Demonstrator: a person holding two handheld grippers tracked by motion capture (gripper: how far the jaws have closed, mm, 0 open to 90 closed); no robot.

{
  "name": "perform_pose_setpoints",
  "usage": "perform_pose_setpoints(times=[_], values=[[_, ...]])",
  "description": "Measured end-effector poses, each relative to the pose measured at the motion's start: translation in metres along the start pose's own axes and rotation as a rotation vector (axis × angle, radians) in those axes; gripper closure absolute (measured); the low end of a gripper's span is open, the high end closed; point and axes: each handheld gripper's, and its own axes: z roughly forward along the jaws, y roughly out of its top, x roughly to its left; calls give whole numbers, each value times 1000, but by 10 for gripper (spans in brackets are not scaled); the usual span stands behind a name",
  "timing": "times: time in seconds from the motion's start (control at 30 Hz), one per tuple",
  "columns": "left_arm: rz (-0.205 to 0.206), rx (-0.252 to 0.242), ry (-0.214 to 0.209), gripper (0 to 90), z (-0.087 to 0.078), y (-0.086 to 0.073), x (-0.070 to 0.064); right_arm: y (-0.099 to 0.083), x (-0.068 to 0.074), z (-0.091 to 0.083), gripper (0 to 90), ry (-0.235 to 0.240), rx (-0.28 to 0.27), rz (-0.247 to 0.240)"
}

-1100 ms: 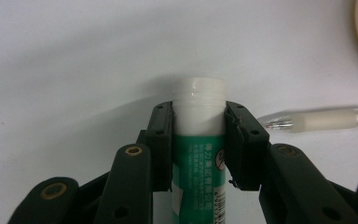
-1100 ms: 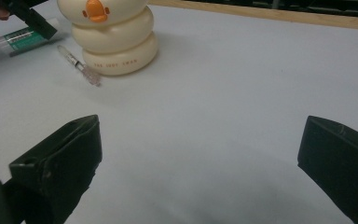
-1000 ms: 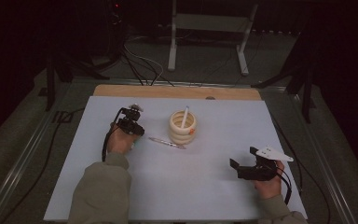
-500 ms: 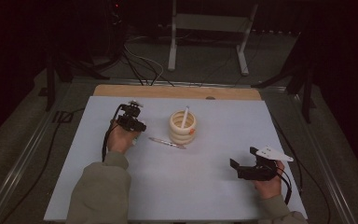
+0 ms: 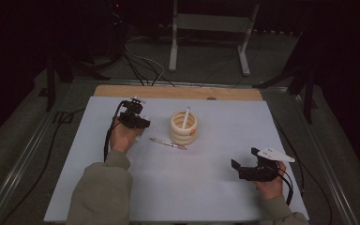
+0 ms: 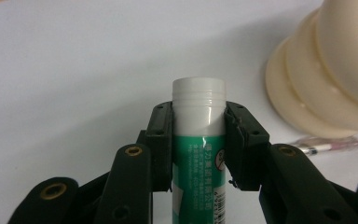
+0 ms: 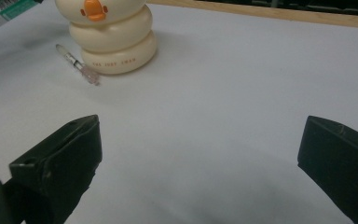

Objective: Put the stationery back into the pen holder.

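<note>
Two fingers of the left gripper (image 6: pixel 199 140) clamp a glue stick (image 6: pixel 199 140) between them; the right gripper (image 7: pixel 200 154) gapes wide, touching nothing.

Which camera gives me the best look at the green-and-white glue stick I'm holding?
The left gripper view: the green-and-white glue stick stands close up, clamped between the left gripper jaws, label and white cap plain. The right gripper view catches just its end at the top left corner. The high view shows little of it.
</note>
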Motion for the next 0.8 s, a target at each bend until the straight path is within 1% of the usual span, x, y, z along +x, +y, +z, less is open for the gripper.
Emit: perform_pose_setpoints(times=[0.1,0.17,0.2,0.23,0.27,0.37,0.47,0.77,0.8], values=[[4,-28,-13,663,-4,2,-1,0,0,0,0,0,1,0],[4,-37,-17,663,-5,3,-2,0,0,0,0,-1,0,1],[15,-51,-22,663,-7,4,-3,0,0,0,0,-1,0,2],[12,-55,-30,663,-8,5,-4,0,0,0,0,-1,0,2],[21,-55,-28,663,-8,5,-5,0,0,0,0,-1,0,2],[26,-60,-28,663,-9,7,-7,0,0,0,0,-1,1,1],[43,-84,-38,663,-12,9,-11,0,0,0,0,0,1,2],[60,-125,-56,663,-17,12,-16,0,0,1,0,-1,4,1],[61,-138,-69,663,-19,13,-17,0,0,1,0,-1,4,1]])
